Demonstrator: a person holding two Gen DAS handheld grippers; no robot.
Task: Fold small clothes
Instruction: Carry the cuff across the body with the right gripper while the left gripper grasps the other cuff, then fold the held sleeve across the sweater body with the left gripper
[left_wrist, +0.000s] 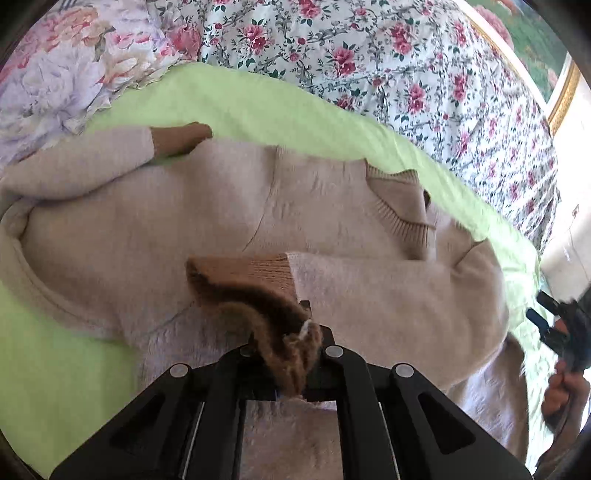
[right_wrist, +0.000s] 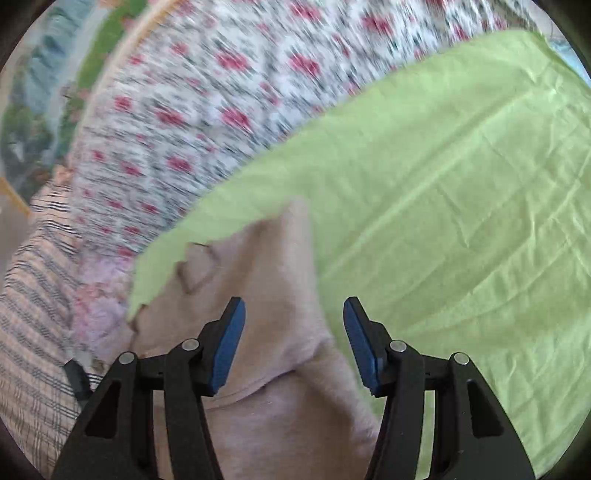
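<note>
From the left wrist we see our left gripper (left_wrist: 291, 354) clamped on the brown cuff (left_wrist: 255, 295) of the beige sweater (left_wrist: 184, 206), spread on the green sheet (left_wrist: 258, 107). From the right wrist, our right gripper (right_wrist: 293, 343) stands apart, empty, above the sweater's edge.

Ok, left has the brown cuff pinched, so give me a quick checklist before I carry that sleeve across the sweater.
1. Left gripper shut on the brown cuff: ok.
2. Only the cuff caught, no sweater body layer underneath: cannot tell, the pinch point is hidden.
3. Right gripper open, nothing between its pads: ok.
4. Sweater lying flat on the green sheet: ok.
5. Other sleeve already folded in: not ok, it lies out to the side with only its cuff reaching the body.
6. Right wrist view sharp enough to judge placement: not ok, blurred.
</note>
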